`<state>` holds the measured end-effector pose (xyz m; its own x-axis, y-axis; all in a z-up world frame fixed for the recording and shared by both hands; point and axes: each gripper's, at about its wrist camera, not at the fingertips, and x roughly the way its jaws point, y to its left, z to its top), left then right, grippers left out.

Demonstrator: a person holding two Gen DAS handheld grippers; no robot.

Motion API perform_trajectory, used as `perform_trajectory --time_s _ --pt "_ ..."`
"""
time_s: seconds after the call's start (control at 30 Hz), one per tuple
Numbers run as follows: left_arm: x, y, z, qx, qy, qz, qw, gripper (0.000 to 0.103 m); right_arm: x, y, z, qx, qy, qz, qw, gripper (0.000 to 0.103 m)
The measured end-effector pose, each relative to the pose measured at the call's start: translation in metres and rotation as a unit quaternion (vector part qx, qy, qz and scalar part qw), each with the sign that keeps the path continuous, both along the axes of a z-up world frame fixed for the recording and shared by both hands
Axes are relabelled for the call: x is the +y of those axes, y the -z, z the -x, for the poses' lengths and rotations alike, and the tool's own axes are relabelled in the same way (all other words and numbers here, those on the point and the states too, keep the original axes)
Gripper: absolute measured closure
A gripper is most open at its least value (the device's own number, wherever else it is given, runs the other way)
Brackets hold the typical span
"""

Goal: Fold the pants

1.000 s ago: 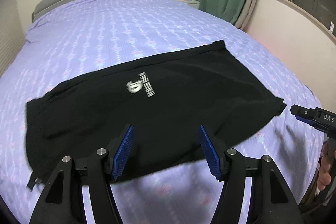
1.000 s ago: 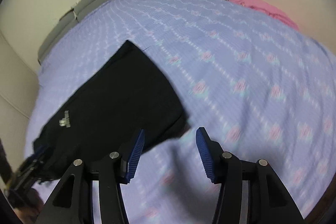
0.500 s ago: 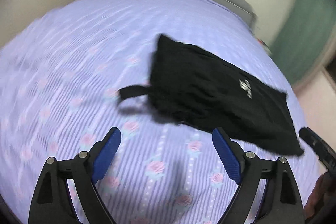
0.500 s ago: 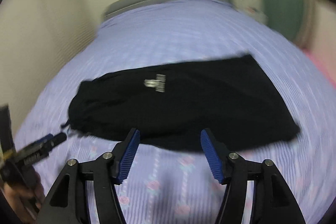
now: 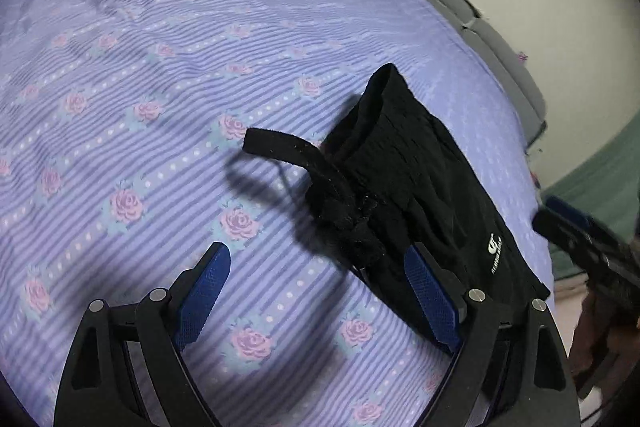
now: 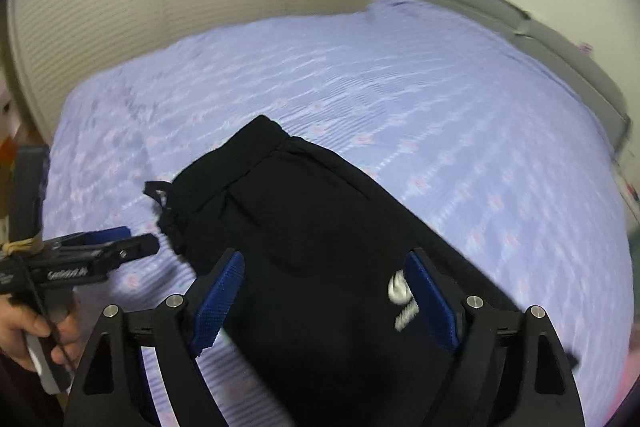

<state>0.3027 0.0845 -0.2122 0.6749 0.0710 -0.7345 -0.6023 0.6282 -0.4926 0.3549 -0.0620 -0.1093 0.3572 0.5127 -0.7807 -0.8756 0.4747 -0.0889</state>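
Black pants [image 5: 416, 179] with a white logo lie on the purple flowered bed, folded lengthwise, waistband end toward the wall. A black drawstring [image 5: 280, 147] sticks out from the waistband. My left gripper [image 5: 316, 291] is open and empty, just short of the bunched waistband corner. My right gripper [image 6: 320, 299] is open and empty, hovering over the middle of the pants [image 6: 304, 219] near the logo [image 6: 400, 291]. The left gripper also shows in the right wrist view [image 6: 120, 243], beside the waistband.
The purple bedspread [image 5: 120, 87] spreads wide to the left of the pants. A grey headboard [image 6: 520, 27] runs along the far right. A slatted wall panel [image 6: 120, 7] stands behind the bed. A green curtain [image 5: 592, 179] hangs at the right.
Both grippers have swung left and closer to the pants. The left one now faces the waistband end, and the right one is over the middle of the pants. Both stay open.
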Motion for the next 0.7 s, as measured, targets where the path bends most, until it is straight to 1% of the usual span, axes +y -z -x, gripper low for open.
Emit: perform_trajectory --time_s 0.1,0.2,0.27,0.3,0.4,0.47,0.53,0.57,0.63,0.67,0.7 --pt "-0.002 -0.006 -0.007 0.028 -0.02 0.001 0.9994 0.014 0.031 0.007 -0.024 0.04 -0.052 0.044 0.997 0.02" --pt "0.001 -0.01 -0.013 0.053 -0.046 0.016 0.9974 0.014 0.055 0.009 -0.033 0.05 -0.102 0.084 0.99 0.02" --pt "0.002 -0.017 -0.014 0.057 -0.069 0.03 0.9955 0.014 0.076 0.009 -0.04 0.071 -0.129 0.108 0.983 0.02" --pt "0.002 -0.02 -0.015 0.056 -0.077 0.03 0.995 0.014 0.086 0.008 -0.044 0.083 -0.141 0.121 0.979 0.02" --pt "0.0 -0.029 -0.028 0.06 -0.081 0.026 0.9946 0.014 0.11 0.006 -0.056 0.098 -0.167 0.136 0.972 0.02" --pt "0.0 -0.027 -0.037 0.068 -0.09 0.031 0.9932 0.015 0.127 0.009 -0.065 0.101 -0.191 0.146 0.965 0.02" --pt "0.003 -0.017 -0.045 0.083 -0.111 0.059 0.9886 0.016 0.144 0.018 -0.074 0.105 -0.217 0.158 0.958 0.02" --pt "0.005 -0.012 -0.048 0.089 -0.12 0.072 0.9862 0.018 0.149 0.022 -0.078 0.105 -0.228 0.162 0.954 0.02" --pt "0.007 0.001 -0.049 0.103 -0.142 0.105 0.979 0.019 0.163 0.032 -0.087 0.116 -0.251 0.172 0.945 0.02" --pt "0.007 0.006 -0.048 0.107 -0.153 0.122 0.9748 0.019 0.17 0.039 -0.092 0.122 -0.264 0.184 0.939 0.02" --pt "0.005 0.009 -0.047 0.106 -0.161 0.136 0.9717 0.019 0.176 0.042 -0.095 0.128 -0.273 0.19 0.934 0.02"
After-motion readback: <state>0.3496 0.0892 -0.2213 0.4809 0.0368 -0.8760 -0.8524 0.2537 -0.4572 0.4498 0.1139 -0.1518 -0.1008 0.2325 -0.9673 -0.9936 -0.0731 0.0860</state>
